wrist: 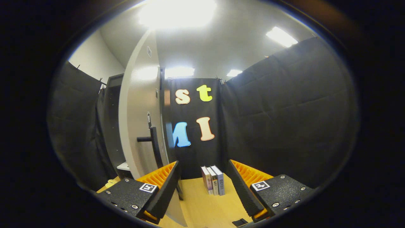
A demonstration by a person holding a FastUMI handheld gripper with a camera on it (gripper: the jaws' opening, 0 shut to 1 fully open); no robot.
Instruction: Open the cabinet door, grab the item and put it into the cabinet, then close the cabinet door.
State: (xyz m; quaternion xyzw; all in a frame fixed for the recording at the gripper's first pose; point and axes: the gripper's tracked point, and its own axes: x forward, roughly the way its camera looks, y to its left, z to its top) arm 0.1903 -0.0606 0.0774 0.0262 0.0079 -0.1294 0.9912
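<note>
Table (202, 205) in curtained booth; cabinet door (139, 126) already swung open, handle (154, 142) showing; three books (213, 180) upright beyond the claw (202, 186), spread wide, holding nothing; grabbing, stowing, closing remain.

Pale grey cabinet door (139, 126) carries a black handle (154, 144). 3 upright books (213, 180) show cream, white and blue-grey covers. Light wood-toned table (202, 205), dark cabinet (112, 126) interior, black cloth wall (284, 120), white ceiling (227, 47).
</note>
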